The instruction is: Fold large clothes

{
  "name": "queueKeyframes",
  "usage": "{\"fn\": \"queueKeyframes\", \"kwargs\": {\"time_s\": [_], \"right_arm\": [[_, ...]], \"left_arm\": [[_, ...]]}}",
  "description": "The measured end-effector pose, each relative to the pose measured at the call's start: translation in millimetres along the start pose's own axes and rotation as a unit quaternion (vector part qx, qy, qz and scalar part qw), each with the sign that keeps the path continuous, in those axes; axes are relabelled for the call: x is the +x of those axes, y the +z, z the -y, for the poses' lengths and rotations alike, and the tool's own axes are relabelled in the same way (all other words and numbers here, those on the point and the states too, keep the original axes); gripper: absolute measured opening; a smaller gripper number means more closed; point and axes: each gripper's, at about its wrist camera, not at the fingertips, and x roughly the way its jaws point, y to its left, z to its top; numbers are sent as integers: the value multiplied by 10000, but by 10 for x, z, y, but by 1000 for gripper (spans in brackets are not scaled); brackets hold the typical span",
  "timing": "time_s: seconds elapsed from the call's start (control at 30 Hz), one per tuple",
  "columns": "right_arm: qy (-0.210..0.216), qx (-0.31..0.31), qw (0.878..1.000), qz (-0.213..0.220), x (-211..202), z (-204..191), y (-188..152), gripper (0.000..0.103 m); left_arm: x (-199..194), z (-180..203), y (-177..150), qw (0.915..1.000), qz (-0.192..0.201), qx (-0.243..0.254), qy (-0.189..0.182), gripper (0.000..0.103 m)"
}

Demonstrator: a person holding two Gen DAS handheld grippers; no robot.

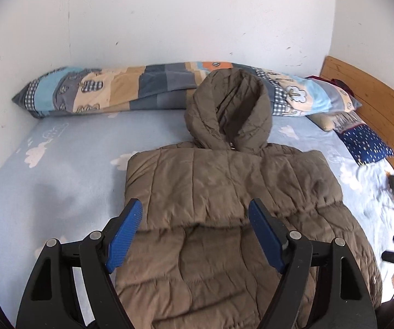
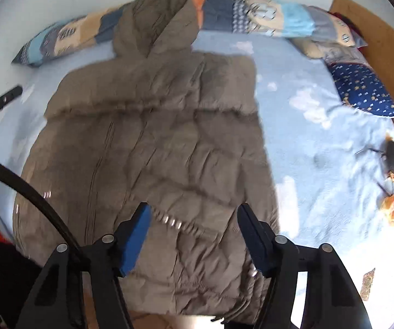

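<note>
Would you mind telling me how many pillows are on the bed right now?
3. The long patchwork pillow lies along the far wall behind the jacket's hood; a beige pillow sits at its right end; the navy dotted pillow lies beside the wooden headboard. Others may be hidden.

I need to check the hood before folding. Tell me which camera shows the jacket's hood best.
The left wrist view. There the hood is sharp and near the middle, lying open against the patterned pillow. In the right wrist view the hood sits near the top edge, blurred by motion, so its folds are hard to read.
</note>
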Motion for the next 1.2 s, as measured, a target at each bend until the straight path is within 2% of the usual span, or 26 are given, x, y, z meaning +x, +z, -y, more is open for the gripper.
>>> {"fn": "queueKeyframes", "kwargs": {"time_s": [0.03,0.1,0.2,0.3,0.4,0.53,0.67,0.8,0.83,0.97,1.03,1.1,1.2], "right_arm": [[-109,-91,9998,148,-39,-31,106,71],[-51,-199,9991,365,-80,-97,308,74],[215,-169,9984,488,-67,-209,774,71],[343,-257,9968,670,20,-322,1400,69],[385,-209,9954,848,212,-430,2085,69],[607,169,9920,1091,623,-312,3056,69],[636,599,9895,1148,1085,-170,3713,69],[674,884,9873,1135,1528,0,4162,69],[755,923,9868,1096,1647,58,4247,69],[570,860,9889,1070,2029,105,4460,69],[484,727,9913,983,2195,73,4513,61],[465,576,9937,845,2337,50,4524,8],[547,370,9917,1101,2228,-27,4414,8]], "left_arm": [[95,-59,43,9999,-68,-110,-6,79],[247,-164,74,9995,-126,-291,-35,79],[501,-325,119,9979,-279,-580,-17,79],[606,-409,132,9976,-276,-630,-41,79],[691,-494,104,9973,-300,-671,-75,79],[825,-577,115,9974,-407,-579,-124,79],[913,-618,176,9975,-536,-410,-192,79],[1087,-649,416,9959,-624,-569,-330,79],[1145,-621,508,9960,-614,-543,-356,79],[1376,-451,799,9969,-560,-318,-444,79],[1520,-381,936,9964,-587,-339,-502,79],[1705,-302,1135,9958,-577,-388,-603,79],[1898,-168,1396,9971,-455,-299,-529,79]]}}
